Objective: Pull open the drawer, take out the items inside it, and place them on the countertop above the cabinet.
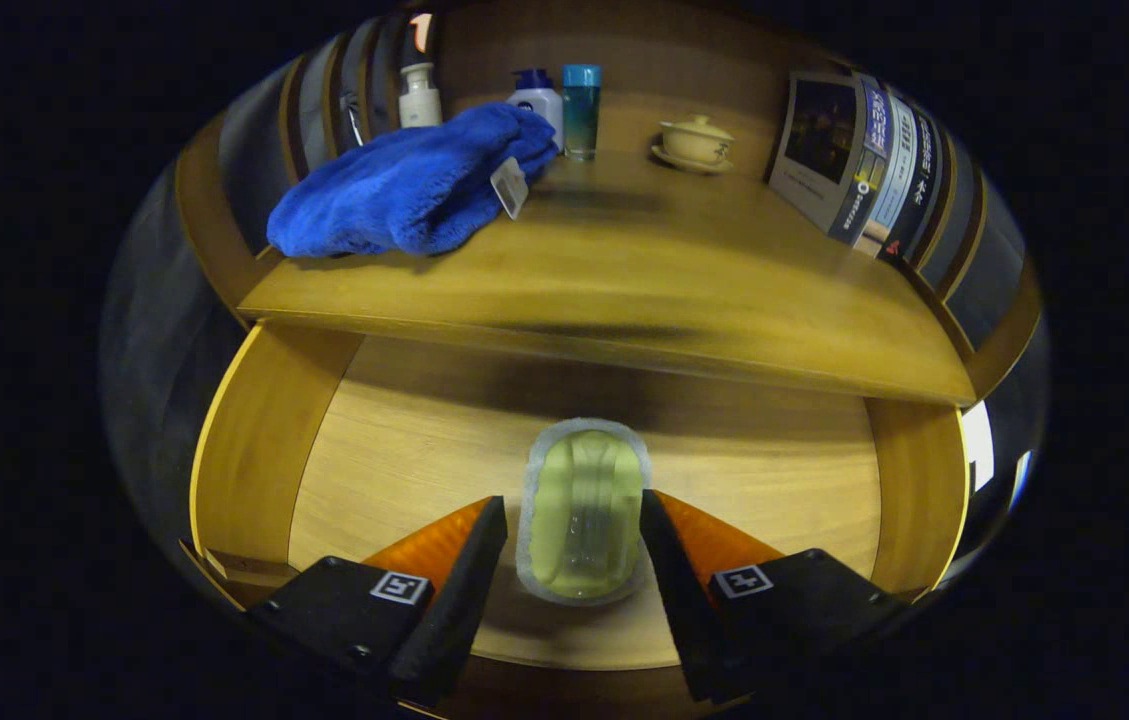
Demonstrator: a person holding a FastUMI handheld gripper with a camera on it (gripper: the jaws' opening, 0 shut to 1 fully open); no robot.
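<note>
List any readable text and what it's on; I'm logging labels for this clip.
None can be read.
Books: spine print too blurred.
Towel tag: blank or too small.
Bottles: no legible label.
Tool, open around the soap box: square markers only.

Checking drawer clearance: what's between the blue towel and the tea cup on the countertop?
Gripper view: bare countertop between blue towel and tea cup; bottles stand behind. Tool straddles the soap dish.
</note>
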